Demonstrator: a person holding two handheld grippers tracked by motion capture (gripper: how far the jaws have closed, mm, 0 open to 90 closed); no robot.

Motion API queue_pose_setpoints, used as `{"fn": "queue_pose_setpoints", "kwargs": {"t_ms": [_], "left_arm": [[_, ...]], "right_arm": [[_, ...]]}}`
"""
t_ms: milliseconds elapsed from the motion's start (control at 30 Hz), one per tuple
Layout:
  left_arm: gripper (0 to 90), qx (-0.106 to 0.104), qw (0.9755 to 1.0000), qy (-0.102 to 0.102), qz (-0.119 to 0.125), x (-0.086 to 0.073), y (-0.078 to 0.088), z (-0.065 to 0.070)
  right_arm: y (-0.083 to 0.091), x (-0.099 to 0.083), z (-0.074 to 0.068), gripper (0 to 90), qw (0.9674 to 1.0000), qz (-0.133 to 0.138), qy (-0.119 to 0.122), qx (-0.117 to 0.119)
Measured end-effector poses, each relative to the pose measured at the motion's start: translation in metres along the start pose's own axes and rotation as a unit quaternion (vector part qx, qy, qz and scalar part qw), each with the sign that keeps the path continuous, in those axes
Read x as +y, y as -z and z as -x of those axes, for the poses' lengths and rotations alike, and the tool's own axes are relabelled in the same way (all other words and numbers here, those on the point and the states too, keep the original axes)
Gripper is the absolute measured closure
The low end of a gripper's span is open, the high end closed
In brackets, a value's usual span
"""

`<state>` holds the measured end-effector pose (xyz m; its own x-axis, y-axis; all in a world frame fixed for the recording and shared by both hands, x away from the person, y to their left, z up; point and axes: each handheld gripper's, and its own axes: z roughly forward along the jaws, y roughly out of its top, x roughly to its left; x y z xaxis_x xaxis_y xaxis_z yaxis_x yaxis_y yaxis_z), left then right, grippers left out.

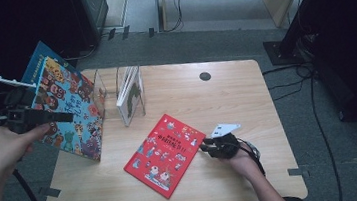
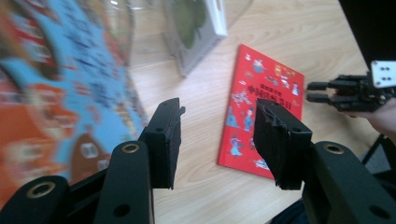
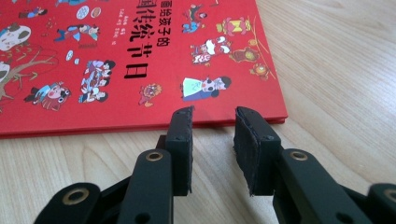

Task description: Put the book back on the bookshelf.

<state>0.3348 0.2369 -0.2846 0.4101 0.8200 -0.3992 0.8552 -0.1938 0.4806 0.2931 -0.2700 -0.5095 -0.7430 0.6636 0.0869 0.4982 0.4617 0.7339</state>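
- Red picture book [image 1: 165, 155] lay flat on the worktop [image 1: 237, 104], cover up, near the front edge, a little right of centre.
- Right gripper [image 3: 213, 116] sat low on the worktop right at the book's near edge, jaws part open with bare wood between them, nothing held; pads looked just short of the edge, contact hard to tell.
- Left gripper [image 2: 217, 140] hung off the left side of the worktop, jaws about half open, empty in its own view.
- Blue picture book [image 1: 66, 104] stood tilted at the left edge, just beside the left gripper; could not tell whether anything gripped it.
- Clear book stand [image 1: 115, 94] at the back left held a white book [image 1: 129, 94] upright.
- Step, as I judge it: books going into the stand, red one next.
- Next move calls for getting a jaw under the thin edge to lift it; flat cover on smooth wood may slide away.
- Surface: light wood, rounded corners, dark cable hole [image 1: 205, 76] near the back.
- Room: grey carpet, cables on the floor at the right, dim surroundings.
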Motion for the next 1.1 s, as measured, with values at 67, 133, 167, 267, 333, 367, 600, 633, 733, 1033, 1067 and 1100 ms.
{"fn": "queue_pose_setpoints", "kwargs": {"t_ms": [67,133,167,267,333,367,600,633,733,1033,1067,1100], "left_arm": [[51.8,-0.001,0.9999,-0.014,-0.002,-0.003,-0.007,0.005],[51.9,-0.007,0.9998,-0.019,0.001,-0.006,-0.013,0.008],[51.9,-0.009,0.9997,-0.021,0.003,-0.007,-0.017,0.009],[51.7,-0.013,0.9996,-0.024,0.004,-0.010,-0.026,0.012],[51.2,-0.006,0.9996,-0.029,0.002,-0.013,-0.034,0.014],[51.1,-0.004,0.9995,-0.032,0.002,-0.014,-0.039,0.015],[50.3,-0.014,0.9988,-0.047,-0.011,-0.024,-0.074,0.022],[50.3,-0.017,0.9985,-0.051,-0.013,-0.025,-0.079,0.023],[50.4,-0.024,0.9981,-0.055,-0.017,-0.029,-0.091,0.025],[50.5,-0.030,0.9973,-0.066,-0.012,-0.038,-0.119,0.023],[50.6,-0.028,0.9973,-0.066,-0.011,-0.039,-0.122,0.022],[50.6,-0.029,0.9973,-0.066,-0.011,-0.040,-0.126,0.020]], "right_arm": [[0.000,0.000,0.000,67.6,1.0000,0.004,-0.004,0.000],[-0.001,0.001,0.001,67.6,1.0000,0.004,-0.005,0.002],[-0.001,0.001,0.001,67.6,1.0000,0.001,-0.006,0.002],[-0.001,0.003,0.002,67.6,1.0000,-0.001,-0.004,0.004],[-0.002,0.004,0.002,67.5,1.0000,0.001,-0.006,0.003],[-0.002,0.005,0.002,67.5,1.0000,0.001,-0.007,0.002],[-0.002,0.007,0.006,67.3,0.9999,0.004,-0.012,0.004],[-0.002,0.008,0.006,67.3,0.9999,0.006,-0.011,0.004],[-0.003,0.008,0.007,66.5,0.9999,0.006,-0.012,0.002],[-0.004,0.009,0.009,66.6,0.9999,0.006,-0.015,0.003],[-0.004,0.009,0.009,66.6,0.9999,0.006,-0.016,0.003],[-0.004,0.009,0.009,66.6,0.9999,0.006,-0.015,0.002]]}}
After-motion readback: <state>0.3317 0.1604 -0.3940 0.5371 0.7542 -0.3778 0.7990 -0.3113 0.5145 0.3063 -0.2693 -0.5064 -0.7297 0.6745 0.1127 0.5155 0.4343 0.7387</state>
